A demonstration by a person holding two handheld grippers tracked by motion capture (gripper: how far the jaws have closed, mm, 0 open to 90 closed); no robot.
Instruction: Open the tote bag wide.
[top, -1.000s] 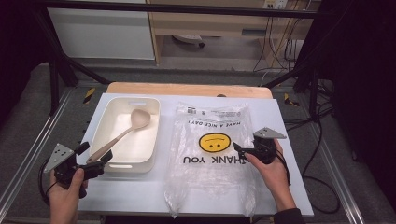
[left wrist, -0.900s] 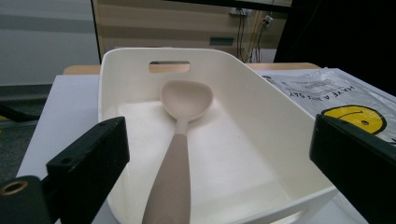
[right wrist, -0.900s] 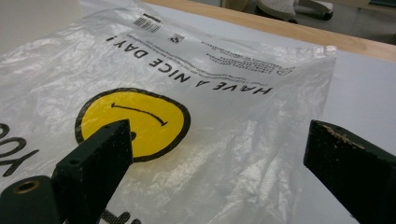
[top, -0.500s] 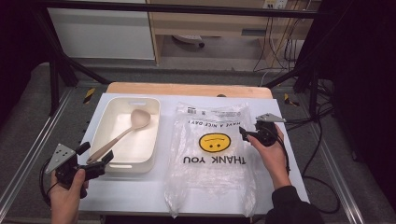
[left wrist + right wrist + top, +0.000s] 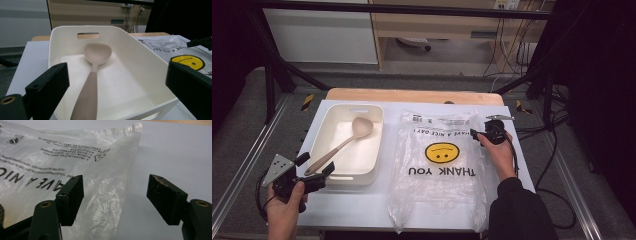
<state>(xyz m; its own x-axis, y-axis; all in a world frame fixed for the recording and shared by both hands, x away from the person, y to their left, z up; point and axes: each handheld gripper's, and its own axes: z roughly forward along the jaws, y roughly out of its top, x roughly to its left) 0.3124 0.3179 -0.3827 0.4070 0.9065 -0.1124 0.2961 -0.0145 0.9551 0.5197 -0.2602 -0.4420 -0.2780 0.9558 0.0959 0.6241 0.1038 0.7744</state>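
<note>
**A:** What was there to work with, and where did it lie?

**B:** A thin plastic bag [image 5: 439, 165] lay flat on the white table [image 5: 517, 165], right of centre, its print upside down from the person's side. It looked very light, limp and slick, the sort of film that slides and bunches rather than lifts as a sheet. Probably only a pinch on a loose edge would have held it.

**A:** Which edge?

**B:** The right gripper [image 5: 479, 135] sat at the bag's far right corner, its jaws spread wide, one over the crinkled film and the other over bare table. That wrinkled side hem [image 5: 117, 192] seemed the likeliest hold, since it stood a little proud of the table.

**A:** And the other tool?

**B:** The left gripper [image 5: 314, 168] was also spread, holding nothing, at the near end of a cream tray [image 5: 324, 131]. A wooden spoon [image 5: 96, 53] lay inside, its handle running between the jaws toward the camera. It looked stiff and easy to clamp by the handle.

**A:** Anything in the way?

**B:** The tray stood just beside the bag's left edge; its wall might have caught the film if dragged that way.
</note>
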